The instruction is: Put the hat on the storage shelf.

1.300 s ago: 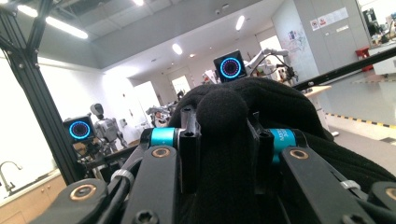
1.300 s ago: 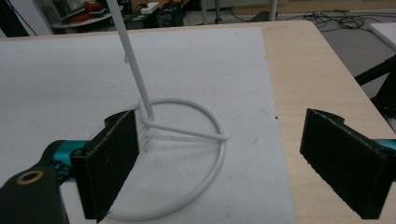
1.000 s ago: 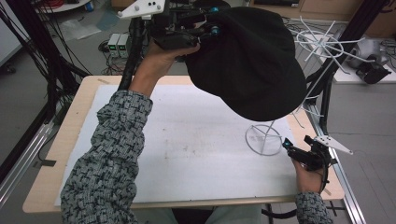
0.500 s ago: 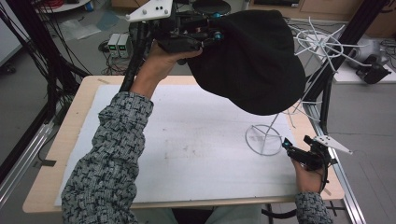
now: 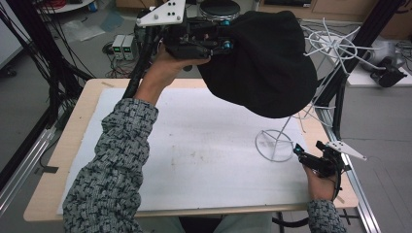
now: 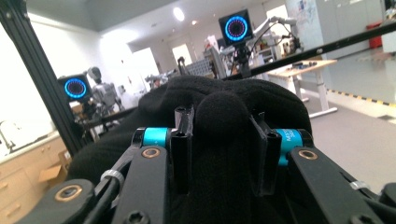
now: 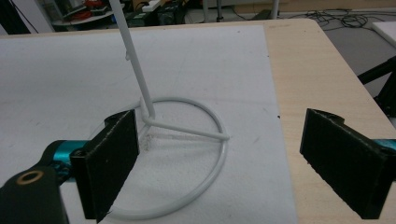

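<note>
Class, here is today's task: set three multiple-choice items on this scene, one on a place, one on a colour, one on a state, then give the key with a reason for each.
1. Where does the ring-shaped base of the white wire stand rest?
A) on the white mat
B) on the floor
C) on a shelf

2. What colour is the soft knitted hat?
A) red
B) black
C) yellow

3. How are the right tongs?
A) shut on the stand
B) shut on the hat
C) open

Key: 1 A, the right gripper view shows the ring lying on the white mat; 2 B, the fabric is black in the high view; 3 C, both pads stand wide apart with nothing pressed between them.
</note>
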Tool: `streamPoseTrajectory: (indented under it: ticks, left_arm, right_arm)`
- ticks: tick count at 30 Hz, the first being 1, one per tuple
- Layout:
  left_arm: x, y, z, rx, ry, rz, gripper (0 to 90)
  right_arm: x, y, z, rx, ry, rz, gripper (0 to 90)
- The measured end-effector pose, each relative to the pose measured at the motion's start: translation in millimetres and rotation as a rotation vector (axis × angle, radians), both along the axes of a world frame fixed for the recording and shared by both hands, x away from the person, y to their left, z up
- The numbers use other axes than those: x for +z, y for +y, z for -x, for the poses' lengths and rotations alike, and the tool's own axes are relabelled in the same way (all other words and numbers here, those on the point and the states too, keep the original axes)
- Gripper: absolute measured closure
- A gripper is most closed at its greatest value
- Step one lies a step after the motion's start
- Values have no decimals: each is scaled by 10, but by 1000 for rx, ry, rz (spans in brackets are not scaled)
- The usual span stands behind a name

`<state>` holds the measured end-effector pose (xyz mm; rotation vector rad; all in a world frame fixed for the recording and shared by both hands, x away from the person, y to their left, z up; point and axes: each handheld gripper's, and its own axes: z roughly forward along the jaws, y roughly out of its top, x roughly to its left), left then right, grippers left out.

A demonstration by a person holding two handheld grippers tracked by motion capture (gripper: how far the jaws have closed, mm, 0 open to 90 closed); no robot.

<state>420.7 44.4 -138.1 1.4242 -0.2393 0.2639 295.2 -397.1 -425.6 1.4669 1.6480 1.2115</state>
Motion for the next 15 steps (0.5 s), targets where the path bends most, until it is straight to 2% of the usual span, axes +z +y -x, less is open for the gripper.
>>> streamPoseTrajectory:
  ticks: [5, 7, 8, 10, 13, 14, 15]
  left_arm:
    - [-55, -19, -12, 25, 10, -36, 660]
    - [-126, -3, 14, 55, -25, 0, 660]
    - [-179, 17, -5, 44, 3, -4, 660]
    - [-245, 29, 6, 66, -15, 8, 658]
    - [-315, 30, 2, 64, -8, 11, 656]
    - [-359, 16, -3, 74, -5, -17, 648]
    - [-382, 12, -1, 82, -17, -24, 646]
  right_arm:
    - [-1, 5, -2, 4, 1, 3, 108]
    - [-1, 6, -2, 3, -1, 1, 107]
    - [-1, 4, -2, 4, 0, 3, 108]
    - [-4, 5, -5, 3, -1, 4, 107]
    - [-4, 4, -9, 2, 1, 5, 107]
    - [-2, 14, -10, 3, 3, 4, 107]
    - [0, 19, -10, 5, 5, 3, 107]
